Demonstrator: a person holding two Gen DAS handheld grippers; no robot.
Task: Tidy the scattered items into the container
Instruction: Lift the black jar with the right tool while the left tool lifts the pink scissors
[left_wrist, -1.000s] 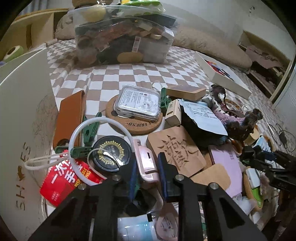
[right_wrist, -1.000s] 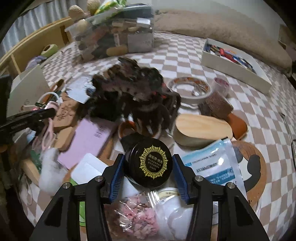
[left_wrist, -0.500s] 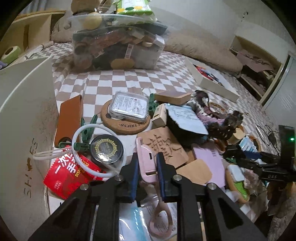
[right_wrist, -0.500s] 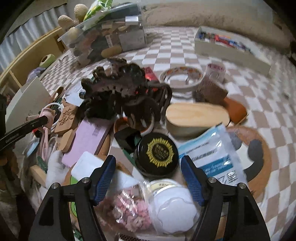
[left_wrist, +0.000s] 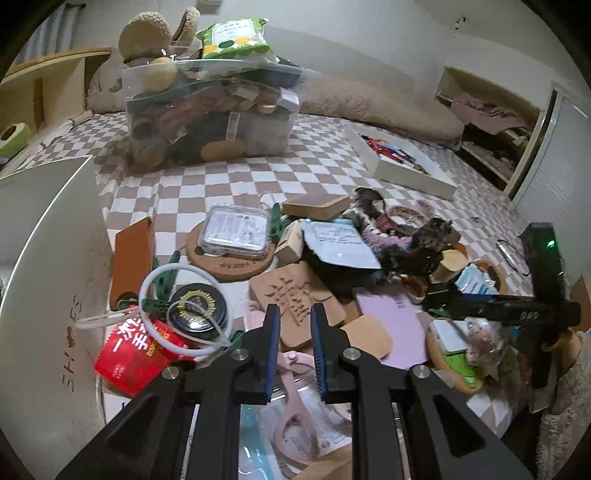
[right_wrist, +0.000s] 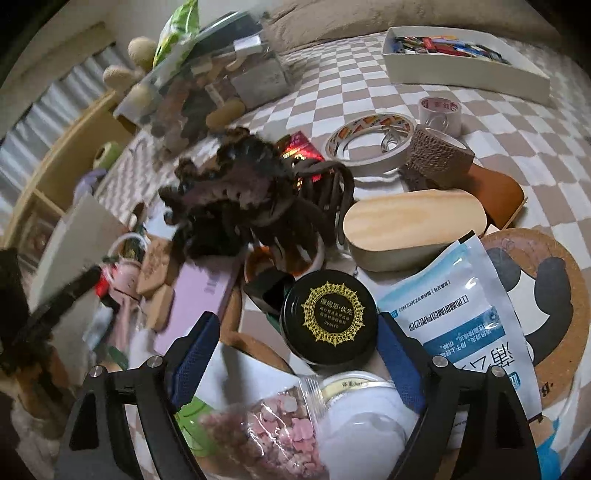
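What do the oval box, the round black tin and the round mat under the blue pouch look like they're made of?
Oval box: pale bare wood, going by the grain lines; matte. Round black tin: glossy lid with gold print, metal or hard plastic, I can't tell which. Round mat: speckled tan surface that looks like cork, with a black printed figure.

Glossy black jar lid (right_wrist: 330, 320), smooth pale wooden box (right_wrist: 413, 229), rough cork coaster (left_wrist: 231, 258), checked cloth (left_wrist: 229, 184).
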